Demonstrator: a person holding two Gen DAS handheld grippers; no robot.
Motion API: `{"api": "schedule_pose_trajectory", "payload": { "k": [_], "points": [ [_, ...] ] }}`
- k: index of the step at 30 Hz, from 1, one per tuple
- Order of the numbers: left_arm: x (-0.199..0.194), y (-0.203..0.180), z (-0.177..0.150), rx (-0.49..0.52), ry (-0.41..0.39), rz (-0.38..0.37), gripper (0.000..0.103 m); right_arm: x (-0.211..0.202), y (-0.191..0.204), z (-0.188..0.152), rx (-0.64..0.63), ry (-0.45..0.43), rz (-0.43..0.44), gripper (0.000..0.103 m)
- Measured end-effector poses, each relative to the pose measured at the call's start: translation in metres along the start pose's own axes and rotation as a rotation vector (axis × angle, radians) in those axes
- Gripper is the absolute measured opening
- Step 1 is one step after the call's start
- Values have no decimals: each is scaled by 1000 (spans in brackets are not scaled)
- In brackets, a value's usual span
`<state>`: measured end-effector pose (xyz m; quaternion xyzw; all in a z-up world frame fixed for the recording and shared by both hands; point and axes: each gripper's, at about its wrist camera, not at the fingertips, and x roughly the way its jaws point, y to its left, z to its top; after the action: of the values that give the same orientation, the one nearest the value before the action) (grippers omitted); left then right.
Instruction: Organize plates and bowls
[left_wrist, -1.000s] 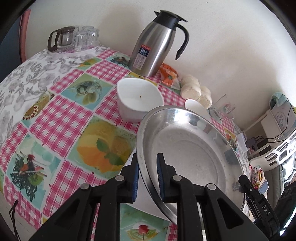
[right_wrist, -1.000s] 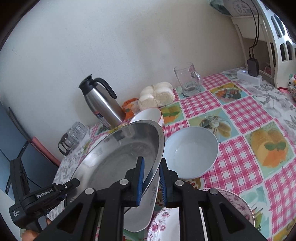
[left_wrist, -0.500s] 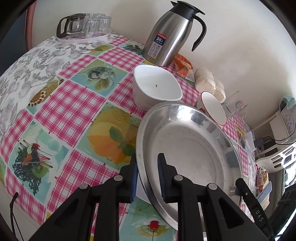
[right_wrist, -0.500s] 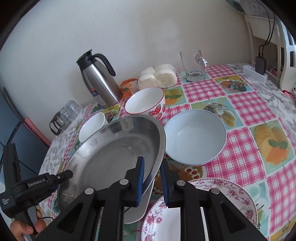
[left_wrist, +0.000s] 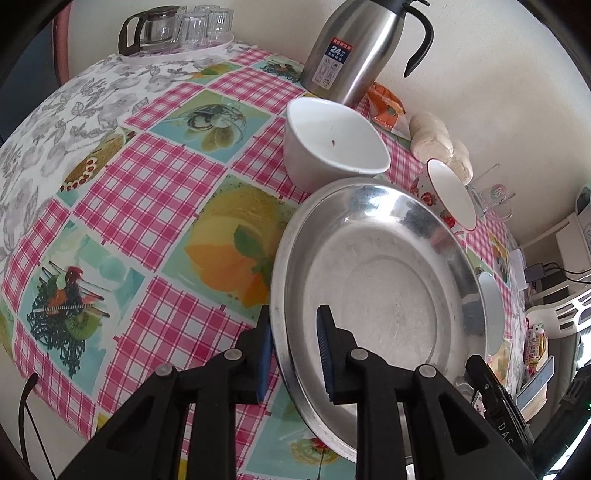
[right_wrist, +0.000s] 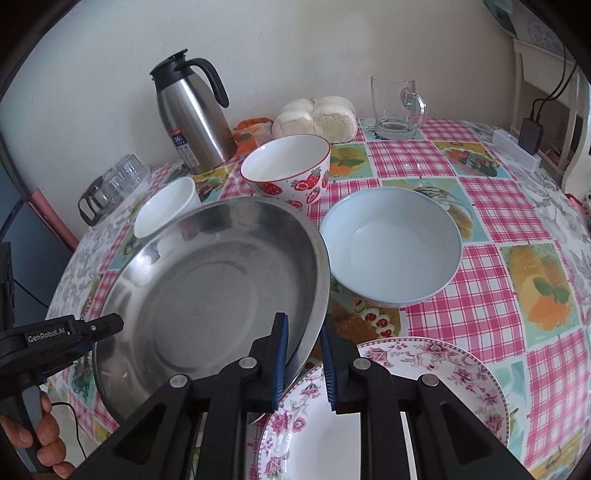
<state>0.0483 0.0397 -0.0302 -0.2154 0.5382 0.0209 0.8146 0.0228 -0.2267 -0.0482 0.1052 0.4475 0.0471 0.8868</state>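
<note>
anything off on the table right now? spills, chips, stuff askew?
One small thing: the white bowl near the flask has a dark speck on its inside wall; crumb or chip, too small to tell. No spills visible. The steel plate sits tilted, but only because both grippers hold its rim.

— Where do we see the steel pan (right_wrist: 207, 284)?
— Left of the wide bowl (right_wrist: 393, 251), with the strawberry bowl (right_wrist: 288, 173) behind both.
— And the flowered plate (right_wrist: 424, 402)?
— In front, its edge under the pan's rim; the jug (right_wrist: 192, 118) stands by the wall.
</note>
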Motion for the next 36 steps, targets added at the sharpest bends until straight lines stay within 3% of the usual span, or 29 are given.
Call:
{"api": "schedule_pose_trajectory", "payload": {
  "k": [7,35,36],
  "points": [
    [9,6,-4,-32,53,-14,23,8,-2,-3,3,47,-22,20],
    [6,6,-3,-65,40,-18,25,8,-4,-2,17,63,-32,20],
    [5,7,-2,-68,34,-11,30,7,-5,-1,22,61,-33,20]
  ]
}}
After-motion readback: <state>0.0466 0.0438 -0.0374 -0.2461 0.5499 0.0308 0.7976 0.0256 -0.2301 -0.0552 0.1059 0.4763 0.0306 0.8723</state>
